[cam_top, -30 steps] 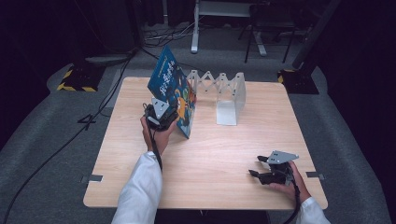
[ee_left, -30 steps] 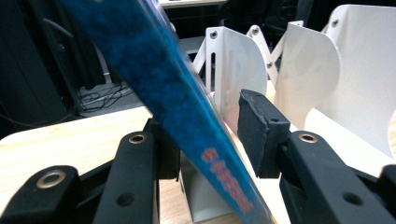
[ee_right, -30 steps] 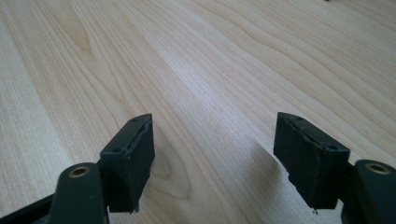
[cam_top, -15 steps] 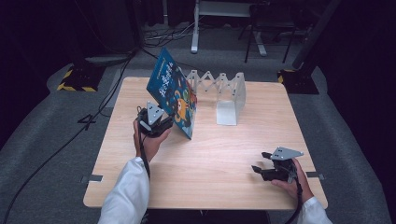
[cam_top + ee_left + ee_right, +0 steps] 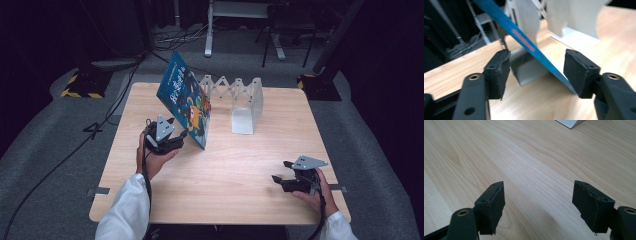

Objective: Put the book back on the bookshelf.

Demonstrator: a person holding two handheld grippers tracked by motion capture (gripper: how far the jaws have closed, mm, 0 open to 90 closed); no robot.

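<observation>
Two hand-held grippers are in play, and the left hand-held gripper (image 5: 176, 136) is the busy one: its jaws have just been opening, and in the left gripper view the pads (image 5: 499, 72) stand apart with the blue book (image 5: 186, 102) running slantwise through the gap. The book's edge passes very close by the right-hand pad, and I cannot tell whether it brushes that pad, but it is clearly not being squeezed. So the grip is off.

Out from there, the book stands on its lower edge on the desk (image 5: 240, 175), tilted, its top leaning away toward the far left corner and its bottom corner down near the left hand-held gripper. Just behind it sits the white accordion-style book rack (image 5: 240, 100), its dividers fanned out toward the right, and the book appears to lean against the rack's left end; whether it sits properly inside a slot I cannot tell.

Over at the near right edge of the desk, the right hand-held gripper (image 5: 287, 181) rests low, jaws spread wide over bare wood, nothing between them.

My read: the book has been brought to the rack and let go, so the placing looks mostly done. What seems left is drawing the left hand-held gripper clear without nudging the book, and perhaps righting it if that lean is not the wanted pose.
</observation>
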